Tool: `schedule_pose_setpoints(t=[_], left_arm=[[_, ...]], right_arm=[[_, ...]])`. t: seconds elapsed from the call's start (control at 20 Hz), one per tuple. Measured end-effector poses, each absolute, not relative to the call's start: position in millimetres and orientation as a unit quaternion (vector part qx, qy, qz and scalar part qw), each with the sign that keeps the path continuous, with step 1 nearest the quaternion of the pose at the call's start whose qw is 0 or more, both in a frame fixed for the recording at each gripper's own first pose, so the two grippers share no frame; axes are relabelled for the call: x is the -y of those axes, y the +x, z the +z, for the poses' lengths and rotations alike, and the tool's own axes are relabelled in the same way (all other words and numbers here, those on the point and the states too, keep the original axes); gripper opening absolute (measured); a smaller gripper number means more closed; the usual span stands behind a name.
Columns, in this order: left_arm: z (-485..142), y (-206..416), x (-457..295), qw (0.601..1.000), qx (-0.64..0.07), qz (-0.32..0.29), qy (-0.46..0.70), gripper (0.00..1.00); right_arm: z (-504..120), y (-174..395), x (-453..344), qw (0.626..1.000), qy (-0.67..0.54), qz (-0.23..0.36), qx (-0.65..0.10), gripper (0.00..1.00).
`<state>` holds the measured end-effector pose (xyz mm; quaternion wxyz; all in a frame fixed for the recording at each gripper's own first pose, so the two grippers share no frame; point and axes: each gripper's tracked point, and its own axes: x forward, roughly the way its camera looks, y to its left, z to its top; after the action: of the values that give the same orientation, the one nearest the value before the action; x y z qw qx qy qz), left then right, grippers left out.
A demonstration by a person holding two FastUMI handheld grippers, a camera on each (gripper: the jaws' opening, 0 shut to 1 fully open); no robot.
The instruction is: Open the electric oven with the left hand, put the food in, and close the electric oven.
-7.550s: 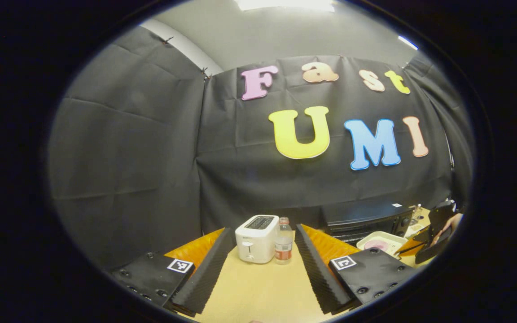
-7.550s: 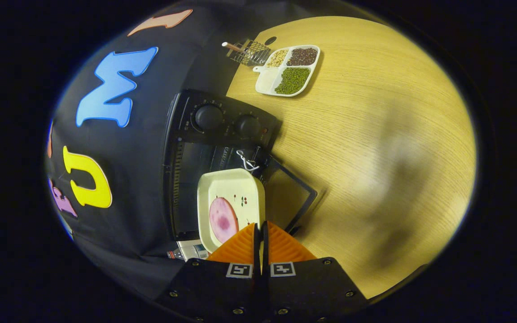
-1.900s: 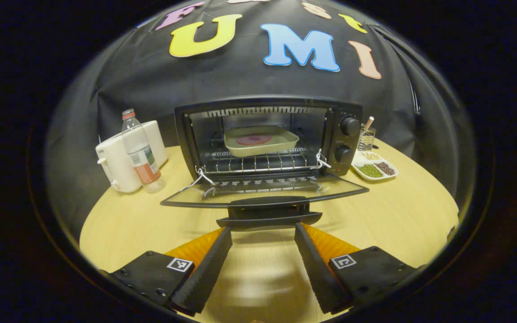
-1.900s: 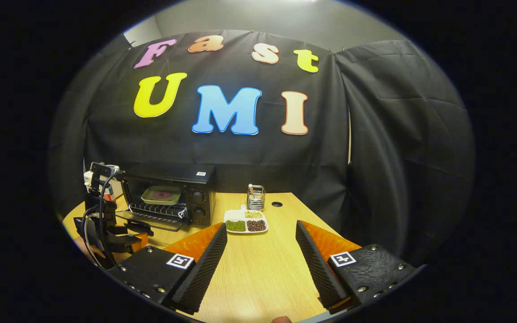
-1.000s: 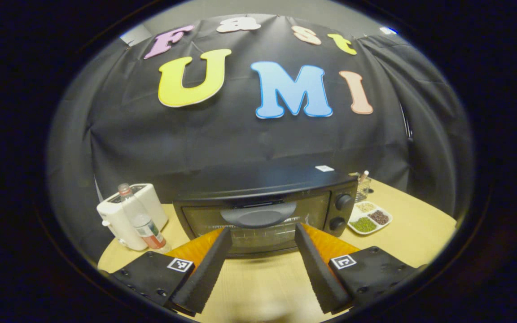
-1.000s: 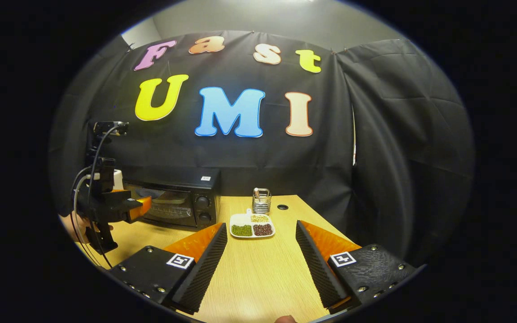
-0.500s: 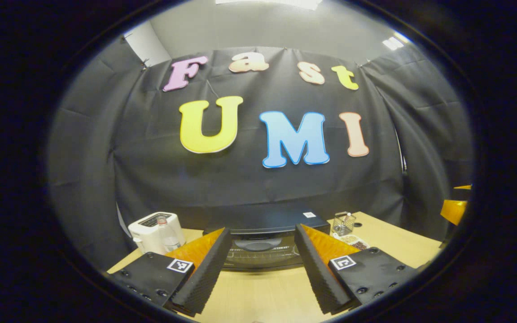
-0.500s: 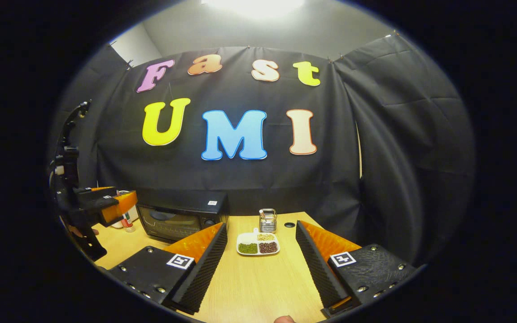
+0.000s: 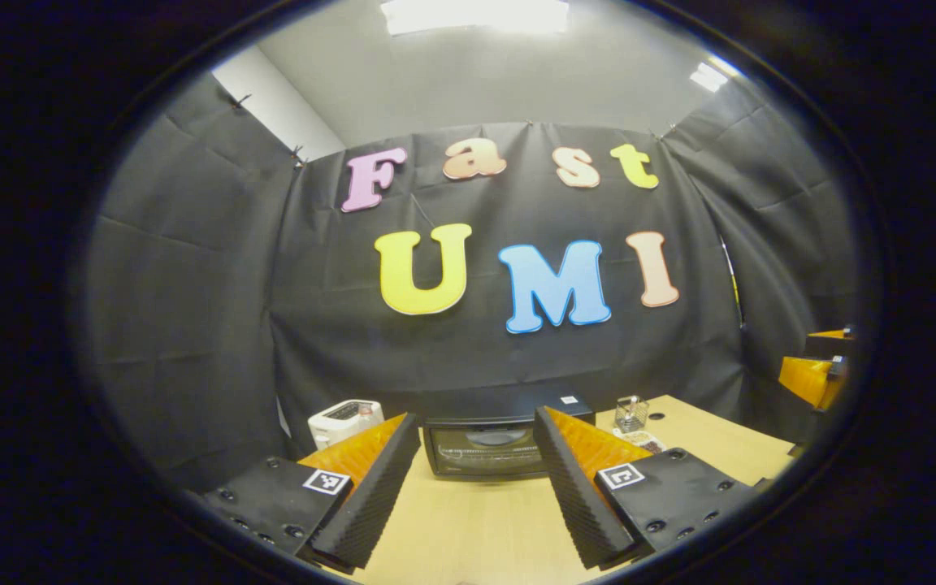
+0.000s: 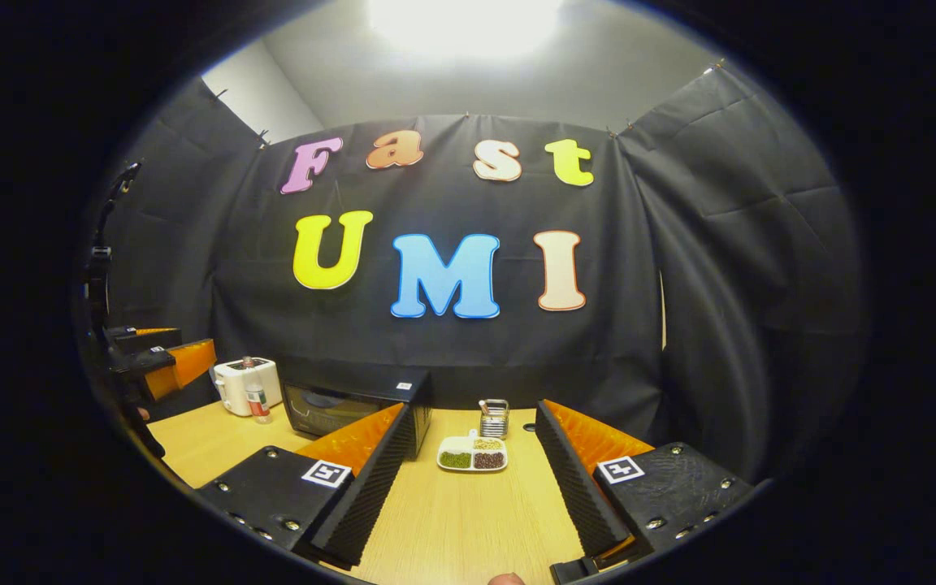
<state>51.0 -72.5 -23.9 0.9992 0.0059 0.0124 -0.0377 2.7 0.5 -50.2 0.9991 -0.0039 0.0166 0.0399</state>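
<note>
The black electric oven [image 9: 484,447] stands on the wooden table [image 9: 468,528] with its glass door shut; it also appears as the oven [image 10: 350,410] at the left of the right gripper view. The food dish is hidden behind the door. My left gripper [image 9: 475,416] is open and empty, held back from the oven's front with bare table between them. My right gripper [image 10: 472,409] is open and empty too, well to the oven's right. The left gripper [image 10: 163,357] shows at the far left edge, and the right gripper [image 9: 817,378] at the far right edge.
A white toaster [image 10: 244,383] and a small bottle [image 10: 257,400] stand left of the oven. To its right are a wire mesh holder [image 10: 494,418] and a white sectioned tray [image 10: 472,455] of beans. Black cloth walls close the booth behind.
The oven door, open 1.9 s ago with the dish on the rack, is now shut. Both grippers have since pulled back from the oven and tilted upward; both stay open.
</note>
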Motion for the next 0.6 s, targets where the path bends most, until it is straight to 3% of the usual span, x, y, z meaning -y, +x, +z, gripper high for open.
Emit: schedule_pose_setpoints(t=[0.6], left_arm=[[8, 3, 27, 0.999, 0.014, -0.041, -0.007, 1.00]], right_arm=[[-30, -34, -26, 1.000, 0.009, 0.017, 0.001, 0.95]])
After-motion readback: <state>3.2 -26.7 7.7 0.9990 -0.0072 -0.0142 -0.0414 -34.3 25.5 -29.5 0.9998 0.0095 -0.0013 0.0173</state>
